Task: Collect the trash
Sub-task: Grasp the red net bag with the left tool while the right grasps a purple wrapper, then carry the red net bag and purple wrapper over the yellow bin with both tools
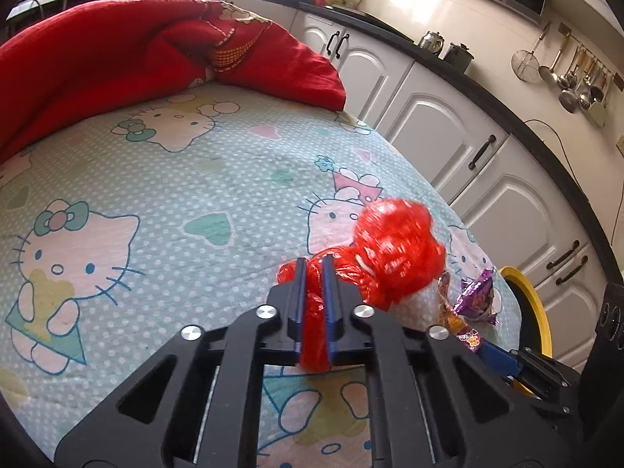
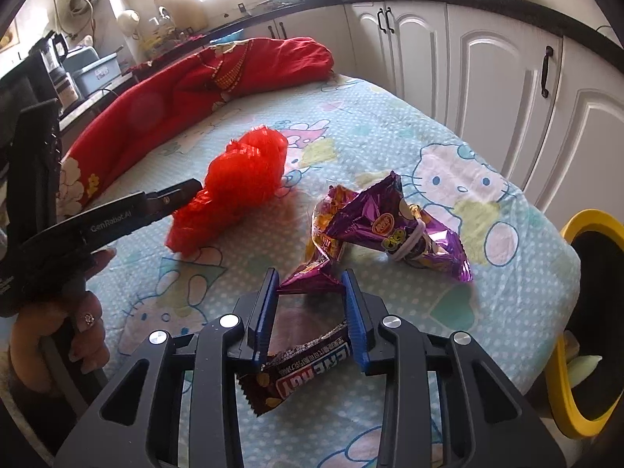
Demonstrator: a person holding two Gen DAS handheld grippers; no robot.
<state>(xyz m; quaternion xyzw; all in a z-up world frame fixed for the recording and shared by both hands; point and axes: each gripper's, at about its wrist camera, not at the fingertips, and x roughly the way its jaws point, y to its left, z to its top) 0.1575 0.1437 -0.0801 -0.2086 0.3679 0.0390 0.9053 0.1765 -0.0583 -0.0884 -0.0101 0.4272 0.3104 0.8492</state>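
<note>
My left gripper is shut on a crumpled red plastic bag just above the Hello Kitty bedsheet; the bag also shows in the right wrist view. My right gripper is open, its fingers on either side of the near tip of a purple snack wrapper. A dark brown candy-bar wrapper lies between the fingers close to the camera. In the left wrist view the purple wrapper lies right of the red bag. A yellow-rimmed black bin stands at the bed's right edge.
A red blanket is bunched along the far side of the bed. White kitchen cabinets with a black countertop run close along the right. The bin's rim also shows in the left wrist view.
</note>
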